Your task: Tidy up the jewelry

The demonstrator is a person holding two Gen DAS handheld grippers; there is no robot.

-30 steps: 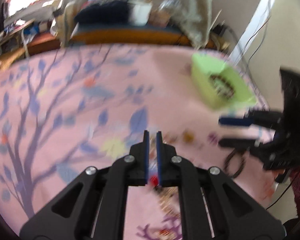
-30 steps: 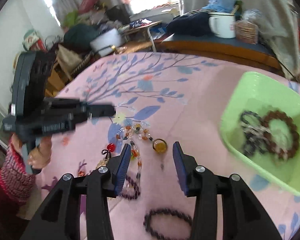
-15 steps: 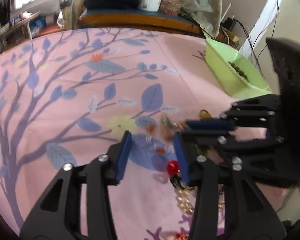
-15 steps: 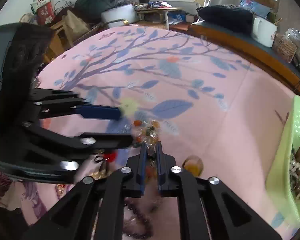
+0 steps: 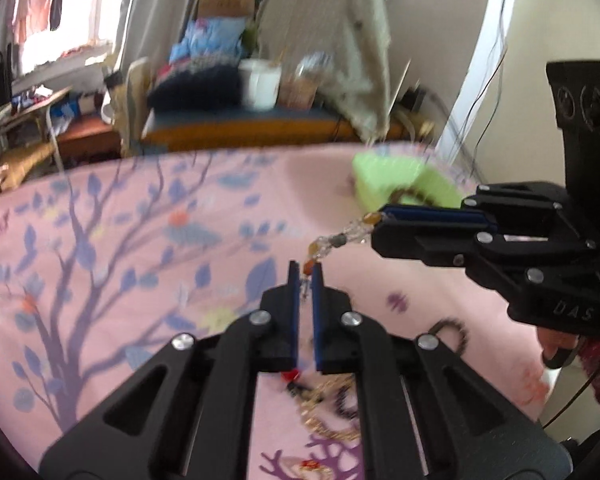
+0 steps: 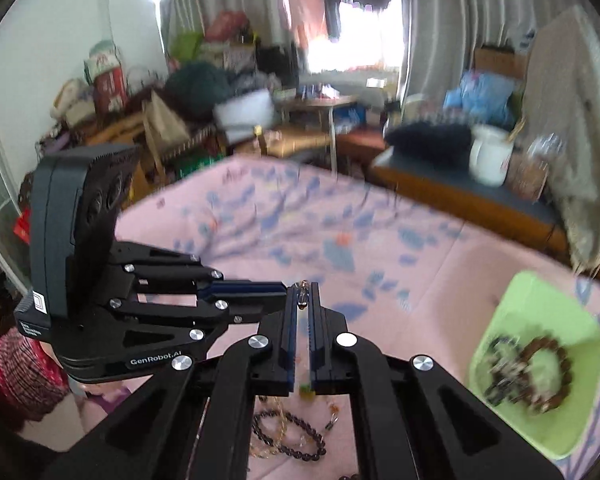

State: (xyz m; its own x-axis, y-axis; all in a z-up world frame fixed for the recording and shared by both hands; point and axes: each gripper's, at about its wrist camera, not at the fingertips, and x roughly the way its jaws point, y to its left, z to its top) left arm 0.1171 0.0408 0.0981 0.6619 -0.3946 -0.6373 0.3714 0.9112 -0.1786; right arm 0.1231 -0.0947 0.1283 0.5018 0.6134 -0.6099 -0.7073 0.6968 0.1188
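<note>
Pinching bead strand [image 5: 342, 237], both hand-held grippers

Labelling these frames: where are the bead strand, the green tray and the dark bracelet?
bead strand [image 5: 340, 238], left wrist view, mid-span between grippers.
green tray [image 6: 540, 300], right wrist view, far wall.
dark bracelet [image 6: 296, 438], right wrist view, bead loop.

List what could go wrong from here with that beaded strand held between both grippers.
1. The beaded strand is pinched by the left gripper and the right gripper at once; pulling apart might snap it or scatter beads.
2. Each grip catches only a bead or two at the fingertips, so it may slip onto the pink cloth.
3. The green tray already holds bracelets; a dropped strand could tangle with them.
</note>
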